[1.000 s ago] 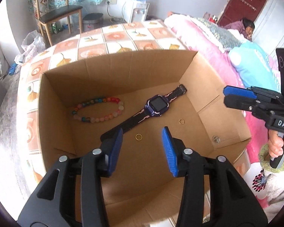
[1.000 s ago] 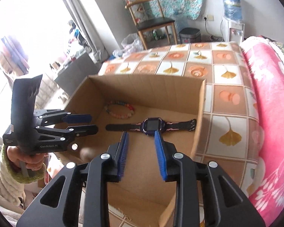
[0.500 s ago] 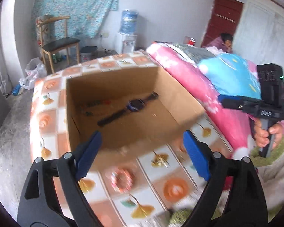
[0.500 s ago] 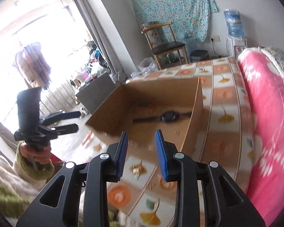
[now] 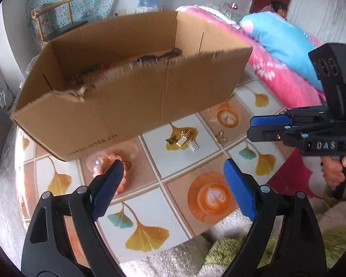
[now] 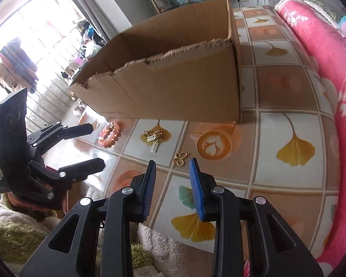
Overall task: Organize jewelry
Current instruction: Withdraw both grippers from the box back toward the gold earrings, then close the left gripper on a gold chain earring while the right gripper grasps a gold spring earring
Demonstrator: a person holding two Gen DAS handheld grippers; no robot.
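Nearest the camera, the left gripper (image 5: 173, 184) has just been opening and now stands spread wide with nothing between its pads, hovering over the tiled tablecloth (image 5: 210, 168). The right gripper (image 6: 171, 182) is parted only narrowly and also empty, poised just short of a small gold butterfly charm (image 6: 180, 158).

Beyond the fingertips, several pieces wait on the cloth in front of the box: a coral bead bracelet (image 6: 109, 133) with a pearl beside it, partly hidden behind the left pad in the left wrist view, and a cluster of gold and silver pendants (image 5: 184, 139) lying on a ginkgo-leaf tile. The butterfly charm lies a little apart from that cluster.

Farther back stands the open cardboard box (image 5: 150, 97). Over its torn front edge a dark watch strap (image 5: 159, 56) and some coloured beads (image 5: 96, 68) show on the floor, so part of the jewelry seems already stowed.

By this reckoning the sorting is partway along: at least three loose groups remain outside, and neither gripper carries anything yet
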